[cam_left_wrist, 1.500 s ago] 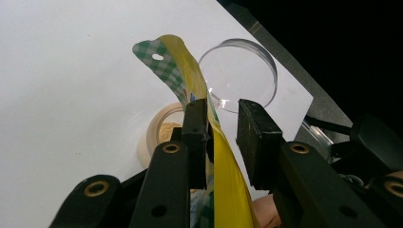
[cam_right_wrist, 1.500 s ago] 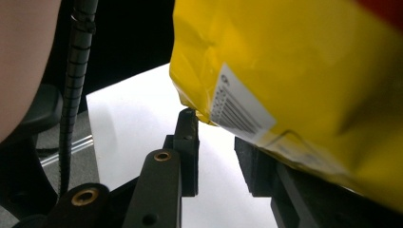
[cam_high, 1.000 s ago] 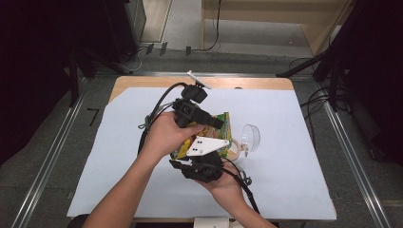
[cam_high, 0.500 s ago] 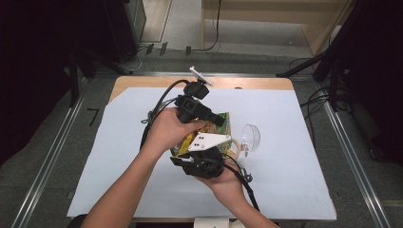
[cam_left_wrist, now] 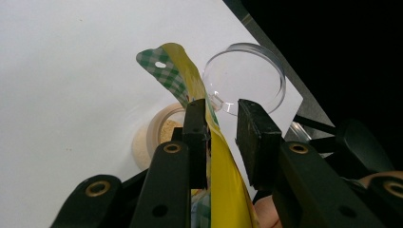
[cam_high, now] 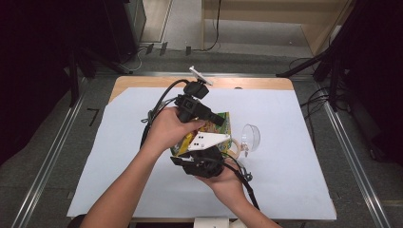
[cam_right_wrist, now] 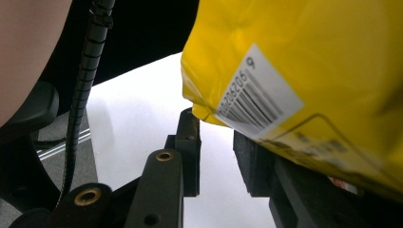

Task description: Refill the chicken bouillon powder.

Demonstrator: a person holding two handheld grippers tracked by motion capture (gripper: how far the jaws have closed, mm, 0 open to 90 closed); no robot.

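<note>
Little has moved since the earlier frame: both hands stay put over the bench [cam_high: 294, 156]. The left tongs [cam_left_wrist: 223, 126] stand apart around the yellow packet's [cam_left_wrist: 223, 185] top edge. Whether the right tongs [cam_right_wrist: 216, 149] grip the packet's bottom corner cannot be told. A clear lid [cam_left_wrist: 249, 73] lies just beyond.

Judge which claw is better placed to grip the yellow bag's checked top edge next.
Left, probably. The yellow bag already has its checked top edge standing between the left claw's jaws, against one jaw with a gap to the other. The right claw sits at the bag's barcode corner.
</note>
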